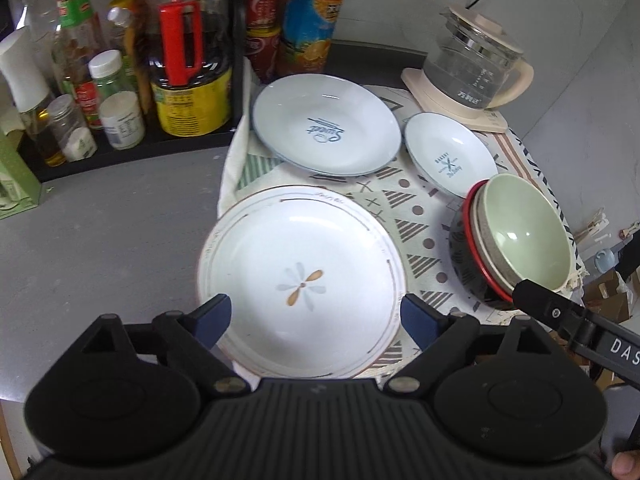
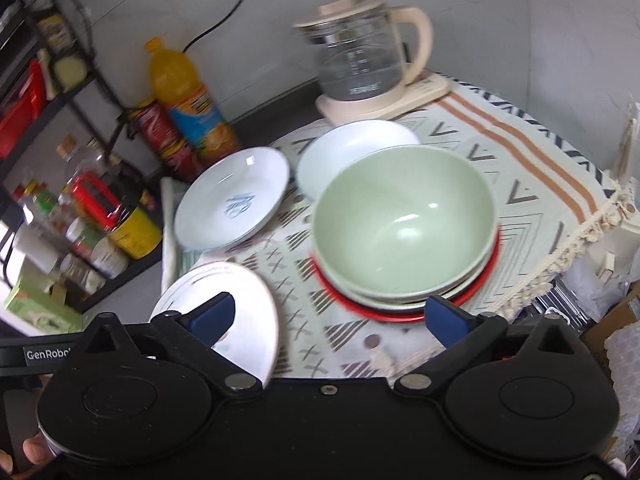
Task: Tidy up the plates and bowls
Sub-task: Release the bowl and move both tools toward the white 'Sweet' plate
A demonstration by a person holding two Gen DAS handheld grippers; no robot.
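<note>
A white plate with a flower motif [image 1: 300, 284] lies at the near edge of a patterned cloth [image 1: 416, 236]. My left gripper [image 1: 316, 316] hovers over its near half, open, blue pads apart on either side, nothing held. Behind it sit a large white plate with blue lettering [image 1: 326, 124] and a small white plate [image 1: 450, 156]. To the right stands a bowl stack [image 1: 520, 232]: a green bowl [image 2: 404, 220] on top, a red-rimmed black one at the bottom. My right gripper [image 2: 330, 314] is open just in front of that stack, empty. The flower plate [image 2: 252, 320] lies partly behind its left finger.
A glass kettle [image 1: 476, 68] on a cream base stands at the back right. A black rack of bottles and jars [image 1: 120, 92] fills the back left, with a juice bottle [image 2: 188, 104] and cans beside it. The grey counter [image 1: 100, 240] spreads left. The cloth's fringed edge [image 2: 576, 248] hangs at the right.
</note>
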